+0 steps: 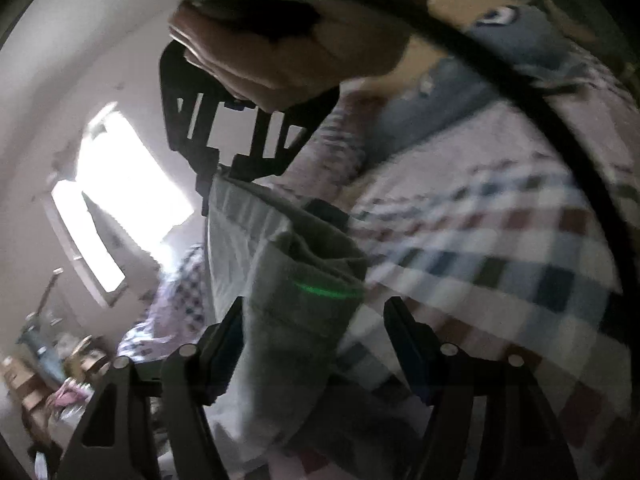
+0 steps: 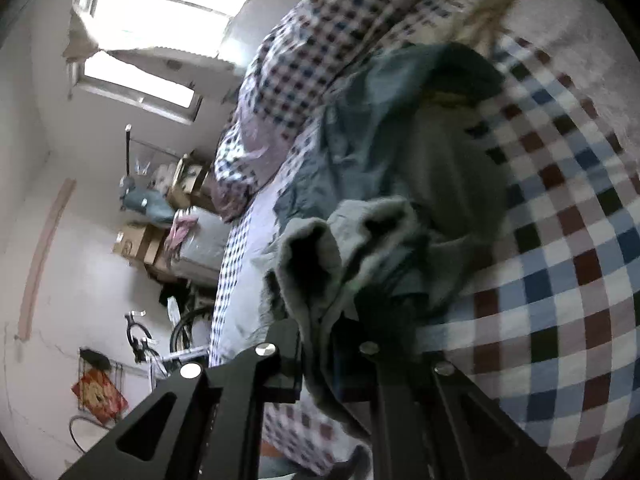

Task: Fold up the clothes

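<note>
My right gripper [image 2: 320, 344] pinches the grey garment [image 2: 360, 240] above the bed [image 2: 560, 260]; my left gripper [image 1: 316, 344], spread, should clamp the hem hanging at six o'clock squarely.

A bed [image 2: 560, 264] under a checked sheet carries a heaped checked quilt [image 2: 288, 80], a crumpled blue garment [image 2: 340, 152] and part of a grey garment [image 2: 460, 184] beside it.
</note>
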